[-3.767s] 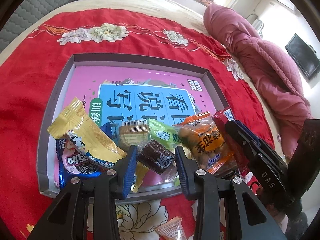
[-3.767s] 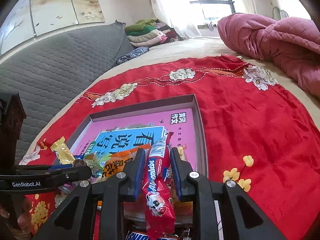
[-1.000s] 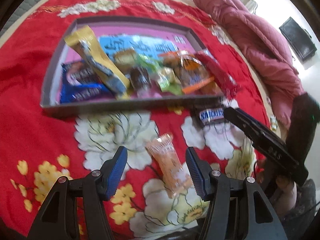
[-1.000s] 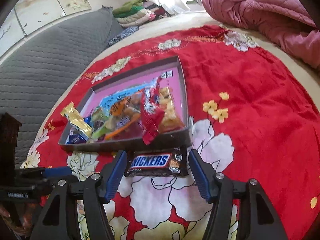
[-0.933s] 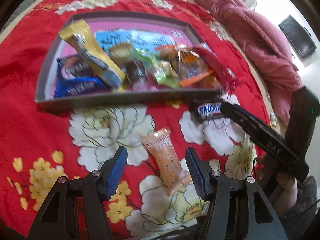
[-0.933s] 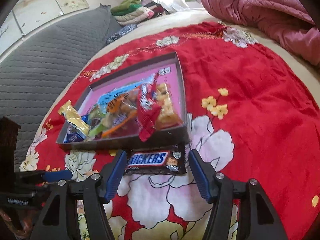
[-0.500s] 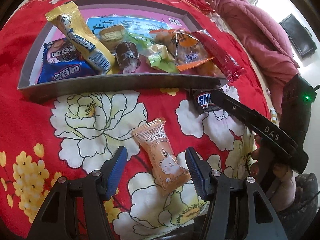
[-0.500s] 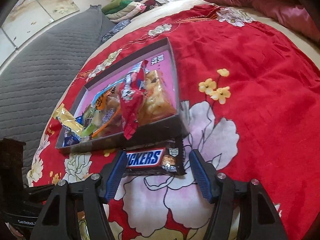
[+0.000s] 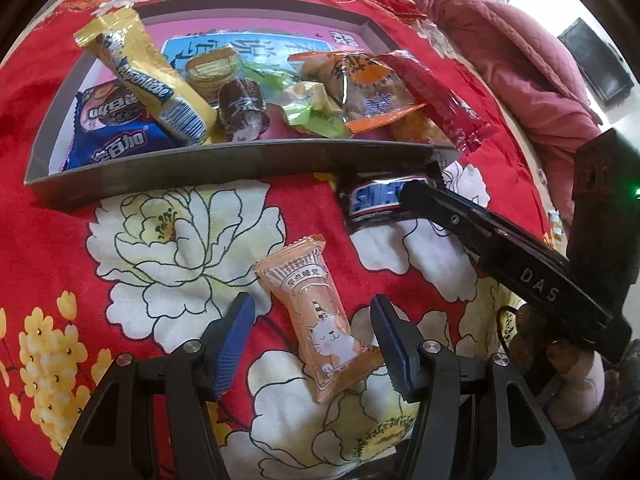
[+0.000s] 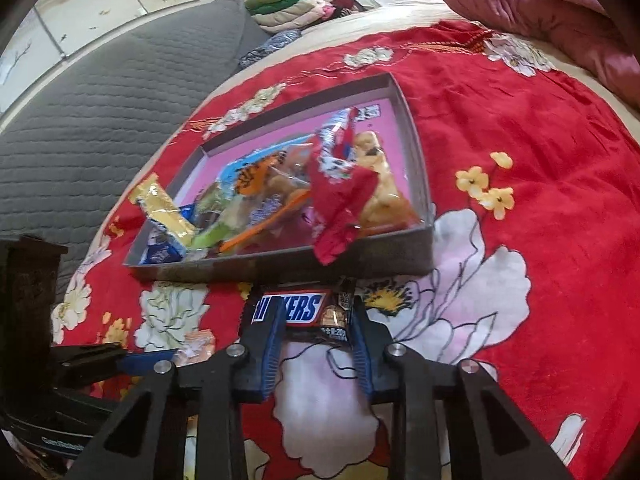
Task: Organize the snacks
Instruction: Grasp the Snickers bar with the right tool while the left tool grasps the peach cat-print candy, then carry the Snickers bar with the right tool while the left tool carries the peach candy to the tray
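Note:
A grey tray (image 9: pixel 168 168) with a pink floor holds several snack packets, among them a yellow wafer bar (image 9: pixel 148 80) and a red packet (image 9: pixel 436 96) hanging over the near rim. An orange cat-print snack packet (image 9: pixel 320 320) lies on the red flowered cloth between the fingers of my open left gripper (image 9: pixel 312 344). A Snickers bar (image 10: pixel 300 312) lies just in front of the tray (image 10: pixel 420 240). My right gripper (image 10: pixel 316 344) has its jaws closed in around the bar; it also shows in the left wrist view (image 9: pixel 416 196).
The red flowered cloth (image 10: pixel 540 160) covers a bed. A pink quilt (image 9: pixel 500 48) is bunched at the far right. A grey padded headboard (image 10: pixel 100 112) and folded clothes (image 10: pixel 296 4) are at the back left.
My right gripper has moved down and narrowed its jaws around the Snickers bar. My left gripper has come lower and closer over the orange packet, still open.

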A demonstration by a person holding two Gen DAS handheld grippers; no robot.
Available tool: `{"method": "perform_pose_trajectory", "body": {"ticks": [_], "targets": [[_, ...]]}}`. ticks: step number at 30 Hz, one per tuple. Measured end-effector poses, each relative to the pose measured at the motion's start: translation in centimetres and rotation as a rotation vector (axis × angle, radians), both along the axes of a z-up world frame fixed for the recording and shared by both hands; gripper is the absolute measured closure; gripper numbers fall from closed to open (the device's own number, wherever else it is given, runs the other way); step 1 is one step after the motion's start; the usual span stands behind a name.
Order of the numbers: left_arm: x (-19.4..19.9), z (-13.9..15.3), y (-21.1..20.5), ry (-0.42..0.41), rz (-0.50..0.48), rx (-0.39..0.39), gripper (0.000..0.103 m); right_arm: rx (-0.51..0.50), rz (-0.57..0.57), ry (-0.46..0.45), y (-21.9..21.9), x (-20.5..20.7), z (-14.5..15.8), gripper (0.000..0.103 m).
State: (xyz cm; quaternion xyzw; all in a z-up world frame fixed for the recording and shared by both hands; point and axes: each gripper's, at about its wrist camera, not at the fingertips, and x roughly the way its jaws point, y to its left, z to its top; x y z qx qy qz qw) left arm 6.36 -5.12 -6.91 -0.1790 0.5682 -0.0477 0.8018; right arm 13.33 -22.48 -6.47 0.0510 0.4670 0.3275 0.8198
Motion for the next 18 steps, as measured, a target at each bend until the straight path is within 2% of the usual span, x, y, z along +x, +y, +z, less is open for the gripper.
{"method": "perform_pose_trajectory", "body": {"ticks": [1, 2, 4, 6, 10, 15, 18], "targets": [[0.0, 0.0, -0.1, -0.004, 0.001, 0.004, 0.049, 0.007, 0.009, -0.006, 0.1, -0.1, 0.2, 0.077], [0.0, 0.0, -0.2, -0.007, 0.0, 0.011, 0.066, 0.008, 0.012, -0.01, 0.1, -0.2, 0.3, 0.077], [0.1, 0.0, -0.1, -0.012, 0.001, 0.019, 0.076, 0.004, 0.022, -0.024, 0.3, -0.5, 0.6, 0.08], [0.0, 0.2, 0.1, -0.017, 0.0, 0.008, 0.079, 0.02, 0.031, -0.031, 0.3, -0.6, 1.1, 0.086], [-0.3, 1.1, 0.8, -0.041, 0.011, -0.013, 0.08, 0.04, 0.053, -0.099, 0.3, -1.5, 2.8, 0.09], [-0.7, 3.0, 1.3, -0.095, 0.014, -0.012, 0.08, 0.045, 0.096, -0.207, 1.0, -2.6, 4.6, 0.091], [-0.8, 3.4, 1.6, -0.102, 0.019, -0.015, 0.08, 0.027, 0.11, -0.224, 1.4, -2.9, 4.8, 0.091]]}}
